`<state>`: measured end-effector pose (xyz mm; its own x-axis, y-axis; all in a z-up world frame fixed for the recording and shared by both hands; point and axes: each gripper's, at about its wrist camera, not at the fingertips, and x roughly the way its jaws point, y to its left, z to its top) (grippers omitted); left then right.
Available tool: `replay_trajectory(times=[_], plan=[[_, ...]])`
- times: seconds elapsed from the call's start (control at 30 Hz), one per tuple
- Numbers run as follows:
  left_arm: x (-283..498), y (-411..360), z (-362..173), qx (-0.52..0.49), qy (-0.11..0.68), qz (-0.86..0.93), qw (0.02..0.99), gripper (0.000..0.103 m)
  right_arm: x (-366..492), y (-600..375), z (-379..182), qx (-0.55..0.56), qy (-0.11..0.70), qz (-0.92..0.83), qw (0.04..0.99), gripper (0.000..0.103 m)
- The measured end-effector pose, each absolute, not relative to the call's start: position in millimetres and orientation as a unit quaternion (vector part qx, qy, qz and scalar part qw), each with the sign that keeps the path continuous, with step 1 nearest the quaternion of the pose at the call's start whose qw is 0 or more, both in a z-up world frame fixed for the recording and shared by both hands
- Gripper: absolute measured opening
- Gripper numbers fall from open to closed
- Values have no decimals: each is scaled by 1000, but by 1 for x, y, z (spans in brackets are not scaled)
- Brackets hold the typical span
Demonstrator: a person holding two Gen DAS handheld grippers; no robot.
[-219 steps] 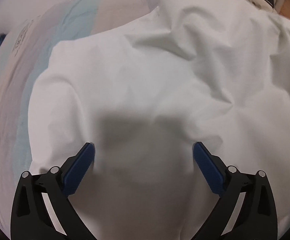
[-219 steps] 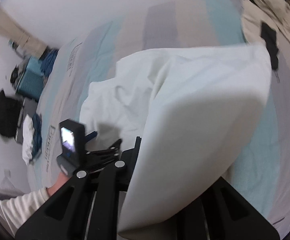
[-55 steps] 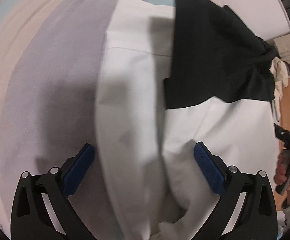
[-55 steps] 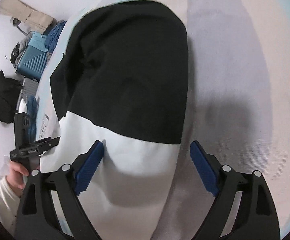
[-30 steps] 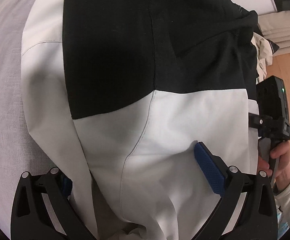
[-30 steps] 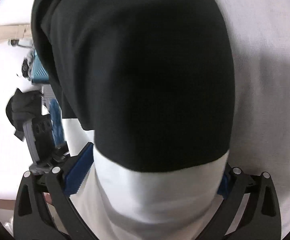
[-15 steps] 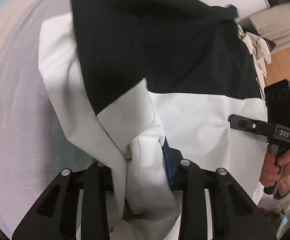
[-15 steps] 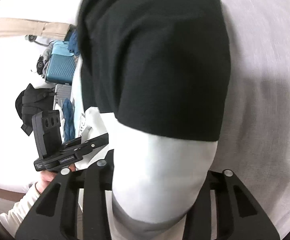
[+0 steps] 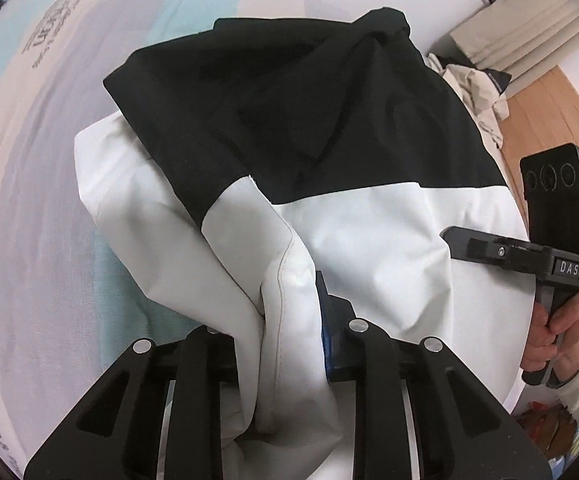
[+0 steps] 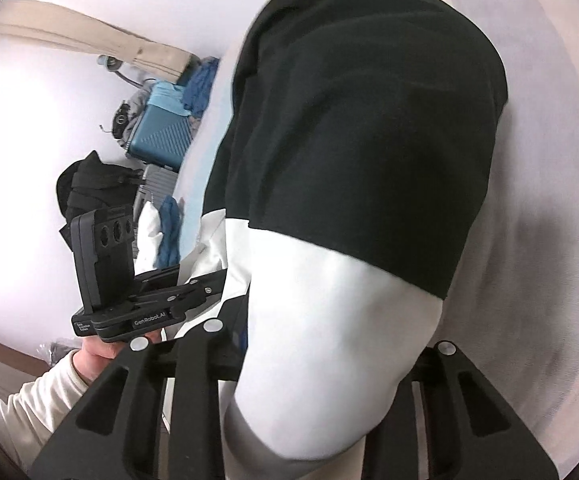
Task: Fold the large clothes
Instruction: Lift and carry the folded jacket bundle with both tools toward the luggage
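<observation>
A large black-and-white jacket [image 9: 369,220] hangs lifted above the striped bed cover [image 9: 41,184]. My left gripper [image 9: 289,320] is shut on a bunched white fold of the jacket's near edge; the fabric hides the fingertips. In the right wrist view the jacket [image 10: 361,184] drapes over my right gripper [image 10: 321,364], which is shut on its white part; the fingers are hidden by the cloth. The right gripper also shows in the left wrist view [image 9: 545,256], at the jacket's right edge. The left gripper shows in the right wrist view [image 10: 149,300].
A beige garment [image 9: 477,92] lies at the bed's far right by the wooden floor [image 9: 557,120]. A blue suitcase [image 10: 161,128], a black bag [image 10: 93,188] and blue-and-white clothes [image 10: 161,232] stand by the wall on the left.
Both grippers closed on the jacket's white edge and have lifted it off the bed. The jacket now hangs between them, higher than half a second ago.
</observation>
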<state>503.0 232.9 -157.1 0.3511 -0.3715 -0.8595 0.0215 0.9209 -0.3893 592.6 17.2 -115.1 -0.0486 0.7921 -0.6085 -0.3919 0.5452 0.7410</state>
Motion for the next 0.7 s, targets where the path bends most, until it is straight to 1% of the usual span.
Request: replay_trajectory(times=[0.23, 0.4, 0.53, 0.7], plan=[[475, 233, -105, -136, 542, -122, 820, 21, 582, 3, -76, 161, 555, 448, 682, 28], [462, 251, -81, -135, 532, -133, 826, 20, 567, 7, -45, 150, 535, 440, 706, 28], [463, 267, -69, -133, 517, -154, 832, 20, 551, 26, -26, 143, 519, 426, 727, 28], [454, 314, -43, -121, 504, -165, 839, 20, 526, 86, -3, 138, 501, 414, 747, 28]])
